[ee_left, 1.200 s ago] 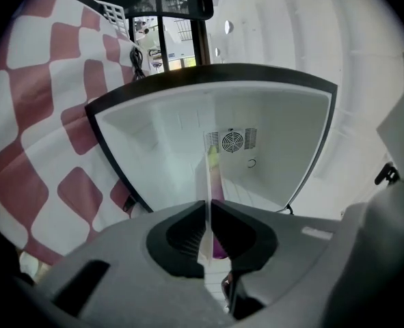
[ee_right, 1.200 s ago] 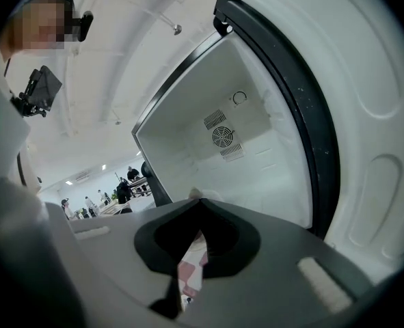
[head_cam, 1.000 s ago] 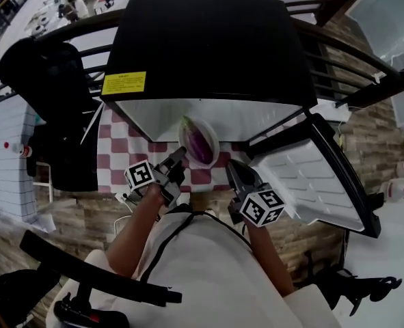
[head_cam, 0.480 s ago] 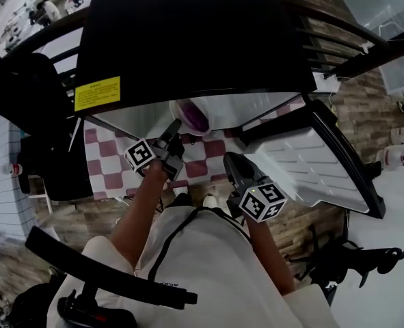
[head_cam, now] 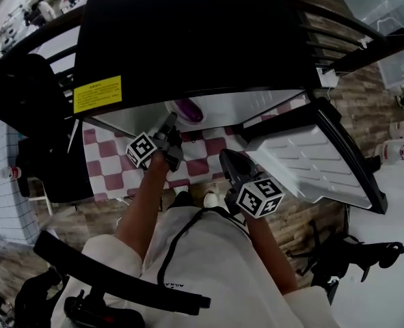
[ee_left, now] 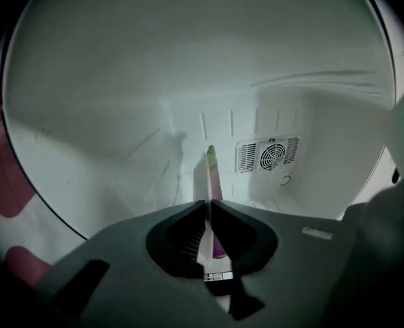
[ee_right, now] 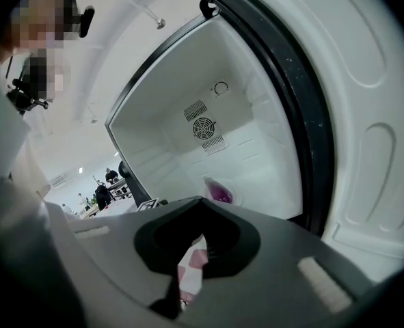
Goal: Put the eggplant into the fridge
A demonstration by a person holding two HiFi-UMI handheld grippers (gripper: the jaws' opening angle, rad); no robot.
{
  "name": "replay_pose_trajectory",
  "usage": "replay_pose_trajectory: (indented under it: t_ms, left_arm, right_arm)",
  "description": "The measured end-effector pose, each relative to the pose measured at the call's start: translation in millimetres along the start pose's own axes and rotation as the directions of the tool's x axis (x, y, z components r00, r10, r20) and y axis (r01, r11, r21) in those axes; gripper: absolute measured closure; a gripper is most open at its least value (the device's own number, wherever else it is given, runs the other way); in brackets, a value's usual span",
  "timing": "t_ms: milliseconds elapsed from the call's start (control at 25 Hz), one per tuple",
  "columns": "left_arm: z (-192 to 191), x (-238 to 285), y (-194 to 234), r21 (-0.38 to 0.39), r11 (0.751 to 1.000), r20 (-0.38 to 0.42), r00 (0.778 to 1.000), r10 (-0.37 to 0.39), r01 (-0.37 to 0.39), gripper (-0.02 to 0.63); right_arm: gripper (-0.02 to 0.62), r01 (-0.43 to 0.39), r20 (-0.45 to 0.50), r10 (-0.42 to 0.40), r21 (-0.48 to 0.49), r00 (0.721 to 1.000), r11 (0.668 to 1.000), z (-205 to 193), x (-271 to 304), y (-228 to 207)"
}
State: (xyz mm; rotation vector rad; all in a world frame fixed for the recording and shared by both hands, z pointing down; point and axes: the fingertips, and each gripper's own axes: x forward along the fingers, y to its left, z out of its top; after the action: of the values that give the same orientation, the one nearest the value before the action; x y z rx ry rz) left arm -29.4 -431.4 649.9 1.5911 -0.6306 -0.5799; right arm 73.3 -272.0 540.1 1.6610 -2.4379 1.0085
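A purple eggplant lies on a white plate just inside the open black fridge. My left gripper is shut on the plate's near rim and reaches level into the white cavity. In the left gripper view the thin plate edge stands between the jaws, with the eggplant behind it. The right gripper view shows eggplant and plate low in the fridge. My right gripper hangs shut and empty in front of the fridge, near the door's foot.
The fridge door swings open to the right, its white inner liner facing up. A fan vent sits on the back wall. The fridge stands on a red-and-white checkered cloth. A black chair is at the left.
My left gripper has carried the plate with the eggplant forward, from in front of the fridge opening into the cavity. The right gripper has stayed put.
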Motion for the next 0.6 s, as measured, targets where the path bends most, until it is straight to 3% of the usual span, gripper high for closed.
replay_pose_trajectory:
  t_ms: [600]
  left_arm:
    - [7.9,6.9,33.0,0.017,0.994,0.044,0.994,0.103,-0.104,0.574]
  right_arm:
    - [0.589,-0.013,-0.018,0.013,-0.002,1.000,1.000,-5.0,0.4,2.3]
